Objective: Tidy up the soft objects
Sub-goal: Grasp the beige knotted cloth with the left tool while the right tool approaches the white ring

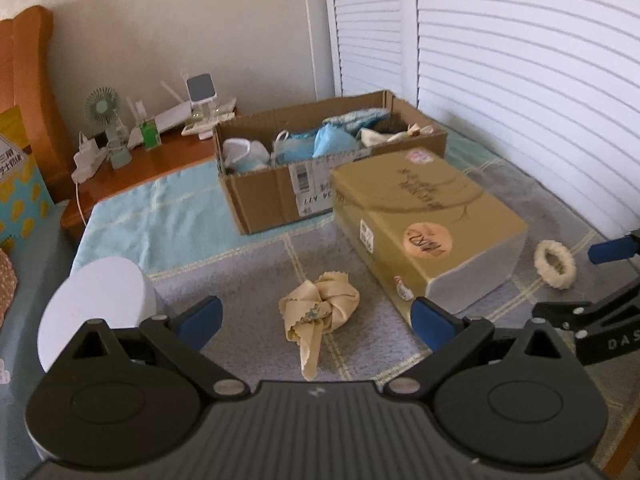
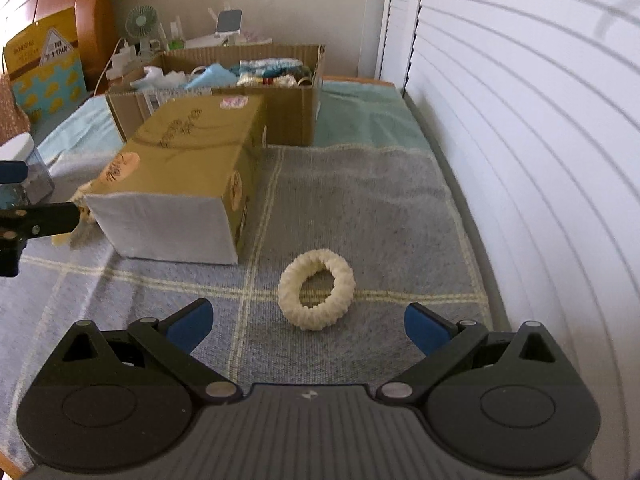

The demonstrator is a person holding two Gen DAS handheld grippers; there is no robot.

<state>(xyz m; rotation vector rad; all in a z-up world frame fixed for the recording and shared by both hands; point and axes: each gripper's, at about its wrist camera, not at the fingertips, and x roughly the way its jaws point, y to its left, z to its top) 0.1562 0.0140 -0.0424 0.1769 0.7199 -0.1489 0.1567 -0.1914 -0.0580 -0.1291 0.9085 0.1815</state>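
Note:
A crumpled beige cloth (image 1: 318, 312) lies on the grey blanket (image 1: 248, 288), just ahead of my left gripper (image 1: 318, 322), which is open and empty with the cloth between its blue fingertips. A cream scrunchie (image 2: 317, 289) lies on the blanket ahead of my right gripper (image 2: 308, 326), which is open and empty; the scrunchie also shows in the left wrist view (image 1: 555, 264). An open cardboard box (image 1: 260, 196) holding several soft blue and white items stands at the back, also in the right wrist view (image 2: 296, 112).
A closed gold-brown box (image 1: 424, 216) stands between cloth and scrunchie, also in the right wrist view (image 2: 188, 176). A white-lidded jar (image 1: 96, 304) is at the left. A wooden nightstand (image 1: 140, 168) with fan and gadgets is behind. Louvred doors (image 2: 540, 160) run along the right.

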